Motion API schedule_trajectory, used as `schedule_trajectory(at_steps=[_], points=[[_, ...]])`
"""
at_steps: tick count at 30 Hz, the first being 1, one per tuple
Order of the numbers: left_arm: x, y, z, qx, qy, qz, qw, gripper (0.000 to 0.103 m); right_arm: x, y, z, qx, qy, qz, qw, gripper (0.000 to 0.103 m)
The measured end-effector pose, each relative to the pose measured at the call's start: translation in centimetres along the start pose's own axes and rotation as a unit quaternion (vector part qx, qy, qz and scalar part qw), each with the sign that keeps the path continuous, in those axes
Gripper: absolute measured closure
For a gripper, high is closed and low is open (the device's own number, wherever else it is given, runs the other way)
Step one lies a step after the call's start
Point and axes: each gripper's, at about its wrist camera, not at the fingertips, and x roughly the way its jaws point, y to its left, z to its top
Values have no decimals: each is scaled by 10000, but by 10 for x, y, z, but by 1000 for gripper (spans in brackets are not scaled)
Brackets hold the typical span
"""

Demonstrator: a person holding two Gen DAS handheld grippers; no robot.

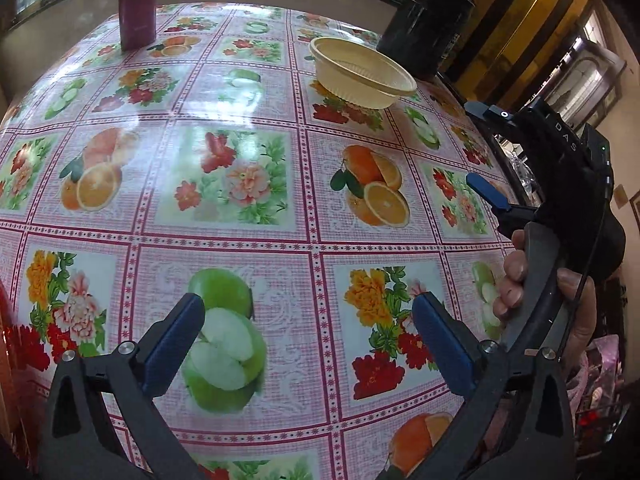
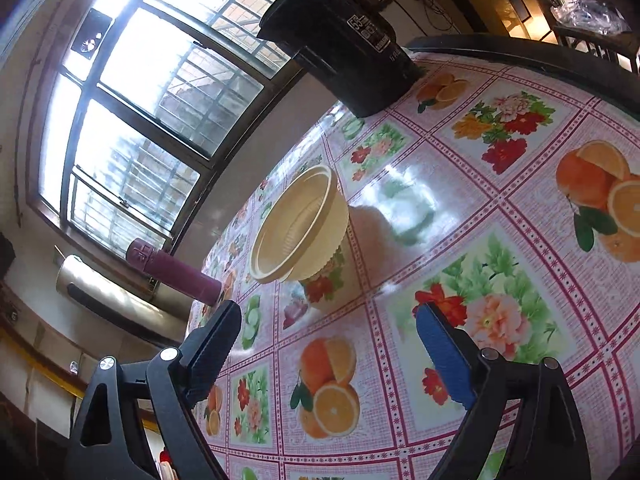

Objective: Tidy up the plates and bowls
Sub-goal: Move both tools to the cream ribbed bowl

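Jaws, left wrist view: left gripper (image 1: 306,338) stands with its jaws wide apart and nothing between them, pitched down over the patterned surface (image 1: 248,120).
Bowl, left wrist view: cream bowl (image 1: 362,72) sits upright at the far right of the surface, well apart from this gripper; no plate is visible.
Right gripper, left wrist view: right gripper (image 1: 480,146) shows at the right edge, blue pads separated, a person's hand (image 1: 536,300) wrapped round its handle.
Background, left wrist view: maroon flask (image 1: 138,0) stands far left; black container (image 1: 428,20) stands far right, just behind the bowl.
Jaws, right wrist view: the right gripper's jaws are apart and empty, the view rolled steeply.
Bowl, right wrist view: the bowl lies ahead of the fingers, between flask and container.
Pose, judged: both tools appear spread in readiness to approach; the bowl is probably the first target.
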Motion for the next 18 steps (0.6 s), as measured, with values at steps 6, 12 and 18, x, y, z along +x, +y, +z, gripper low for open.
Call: schedule_trajectory(at_steps=[6, 12, 18], points=[[19, -11, 13, -89, 143, -449, 9989, 0, -6, -16, 18, -9, 28, 56, 10000, 0], [33, -13, 36, -302, 195, -812, 9961, 0, -7, -41, 40, 162, 137, 240, 9995, 0], [26, -17, 101, -257, 6, -19, 9997, 0, -5, -48, 75, 399, 253, 402, 9981, 0]])
